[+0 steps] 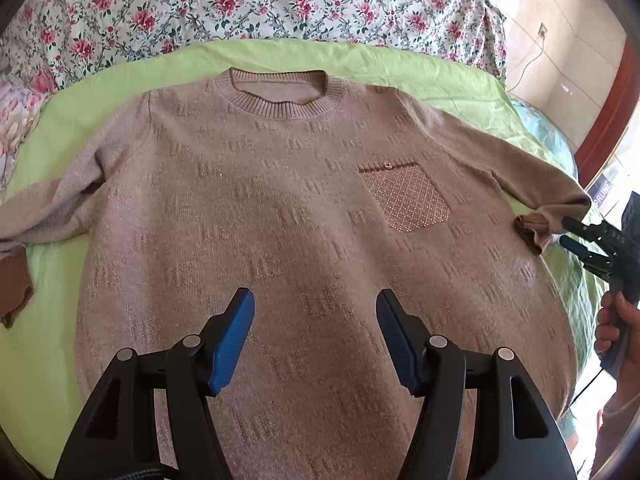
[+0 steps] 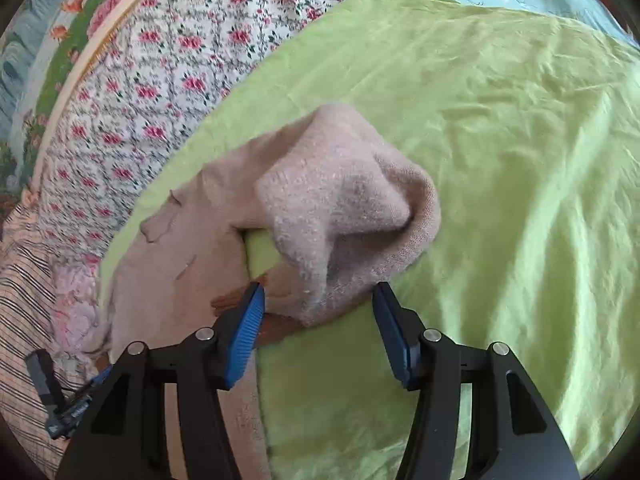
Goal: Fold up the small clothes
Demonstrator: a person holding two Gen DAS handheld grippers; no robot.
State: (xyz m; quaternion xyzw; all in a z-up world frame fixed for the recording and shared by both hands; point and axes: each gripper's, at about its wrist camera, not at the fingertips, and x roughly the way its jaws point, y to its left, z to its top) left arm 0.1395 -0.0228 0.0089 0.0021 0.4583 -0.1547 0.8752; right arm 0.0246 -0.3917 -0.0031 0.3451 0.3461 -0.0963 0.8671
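A beige knit sweater lies flat, front up, on the lime-green sheet, ribbed collar toward the floral quilt. The left gripper hovers above its hem, fingers apart. The right gripper brackets the bunched fuzzy sleeve, fingers apart, brown ribbed cuff between.
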